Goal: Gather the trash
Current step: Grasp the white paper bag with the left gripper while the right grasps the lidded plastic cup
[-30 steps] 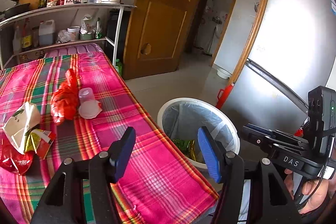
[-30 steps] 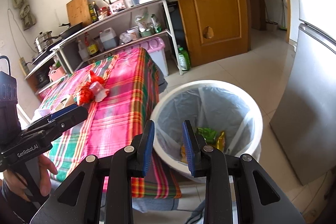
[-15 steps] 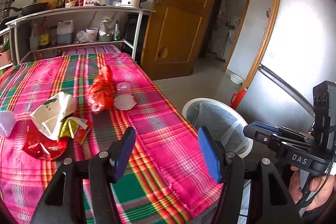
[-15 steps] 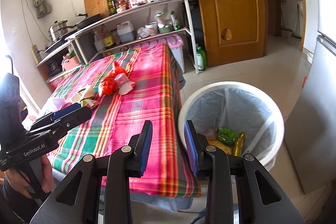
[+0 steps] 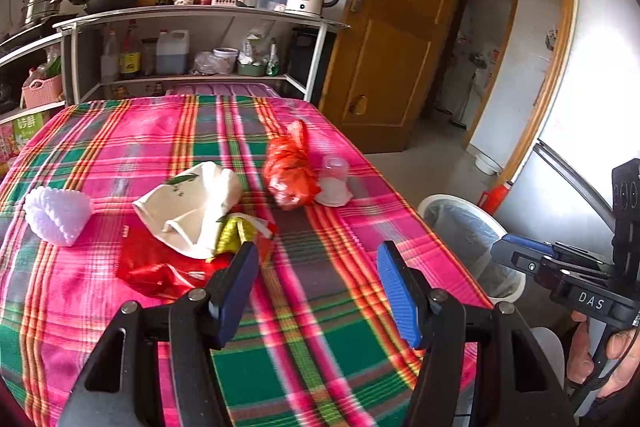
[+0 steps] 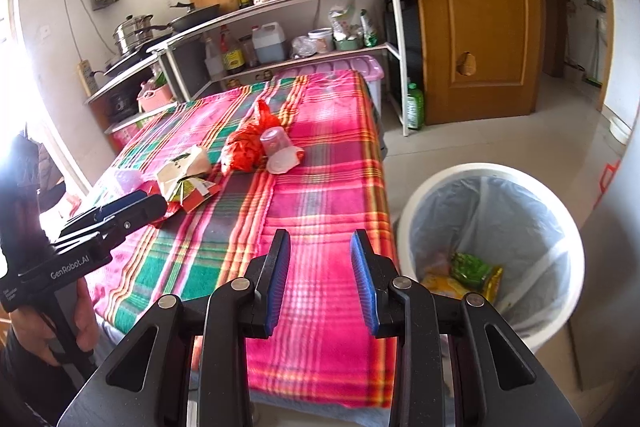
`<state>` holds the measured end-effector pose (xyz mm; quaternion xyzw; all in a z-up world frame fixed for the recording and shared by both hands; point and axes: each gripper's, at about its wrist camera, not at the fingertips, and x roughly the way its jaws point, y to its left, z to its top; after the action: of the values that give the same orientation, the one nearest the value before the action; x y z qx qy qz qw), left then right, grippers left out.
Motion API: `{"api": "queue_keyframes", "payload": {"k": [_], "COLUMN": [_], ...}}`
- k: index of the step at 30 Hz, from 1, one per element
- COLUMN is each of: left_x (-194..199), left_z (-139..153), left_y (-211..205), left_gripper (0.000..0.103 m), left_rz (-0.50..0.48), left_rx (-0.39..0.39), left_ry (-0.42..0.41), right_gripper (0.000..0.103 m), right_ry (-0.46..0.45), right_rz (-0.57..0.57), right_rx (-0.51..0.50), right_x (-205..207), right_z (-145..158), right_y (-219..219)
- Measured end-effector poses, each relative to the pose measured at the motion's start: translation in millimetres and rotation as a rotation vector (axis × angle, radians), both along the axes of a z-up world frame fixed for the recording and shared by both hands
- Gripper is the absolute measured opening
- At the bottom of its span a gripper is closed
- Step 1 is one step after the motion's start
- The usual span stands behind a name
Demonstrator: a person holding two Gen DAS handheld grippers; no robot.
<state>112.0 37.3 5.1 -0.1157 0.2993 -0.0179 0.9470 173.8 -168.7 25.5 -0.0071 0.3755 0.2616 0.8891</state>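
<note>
Trash lies on the plaid tablecloth (image 5: 320,347): a white paper wrapper (image 5: 192,207), a red foil bag (image 5: 160,271), a yellow-green packet (image 5: 236,237), a white foam net (image 5: 56,215), an orange plastic bag (image 5: 290,171) and an upturned clear cup (image 5: 334,179) on a white lid. My left gripper (image 5: 316,283) is open and empty, hovering just short of the red foil bag. My right gripper (image 6: 320,279) is open and empty over the table's near edge. The white bin (image 6: 492,247) with a clear liner stands to its right and holds several wrappers (image 6: 472,271).
A metal shelf (image 5: 200,15) with a kettle, bottles and pans stands behind the table. A wooden door (image 5: 392,39) and a grey fridge (image 5: 592,107) are to the right. A person's hand (image 5: 600,359) holds the right gripper, seen in the left wrist view.
Both grippers swung left, away from the bin and toward the table, so the trash pile now sits ahead of them. The right gripper's jaws stand slightly wider.
</note>
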Motion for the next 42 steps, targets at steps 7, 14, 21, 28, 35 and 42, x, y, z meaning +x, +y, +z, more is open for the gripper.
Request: {"api": "queue_keyframes", "payload": {"k": [7, 14, 21, 28, 35, 42], "left_x": [5.1, 20.8, 49.2, 69.5, 75.6, 76.9], "left_z": [-2.3, -5.9, -17.9, -26.4, -31.0, -31.3], "left_y": [32.5, 54.4, 60.2, 59.8, 61.0, 62.1], "left_gripper": [0.064, 0.064, 0.057, 0.046, 0.029, 0.028], "left_rz": [0.069, 0.104, 0.085, 0.071, 0.056, 0.040], "left_rx": [0.010, 0.031, 0.044, 0.055, 0.038, 0.013], "left_ry": [0.005, 0.021, 0.083, 0.137, 0.164, 0.168], "right_gripper": [0.039, 0.039, 0.039, 0.039, 0.039, 0.039], "right_ry": [0.002, 0.000, 0.012, 0.013, 0.022, 0.048], "right_rz": [0.046, 0.073, 0.083, 0.090, 0.084, 0.094], "right_rx": [0.000, -0.002, -0.002, -0.008, -0.033, -0.073], "right_x": [12.5, 29.5, 49.8, 73.4, 98.7, 116.9], "right_z": [-1.1, -2.3, -5.7, -6.8, -14.2, -29.7], "right_y": [26.9, 47.3, 65.7, 82.4, 103.4, 126.3]}}
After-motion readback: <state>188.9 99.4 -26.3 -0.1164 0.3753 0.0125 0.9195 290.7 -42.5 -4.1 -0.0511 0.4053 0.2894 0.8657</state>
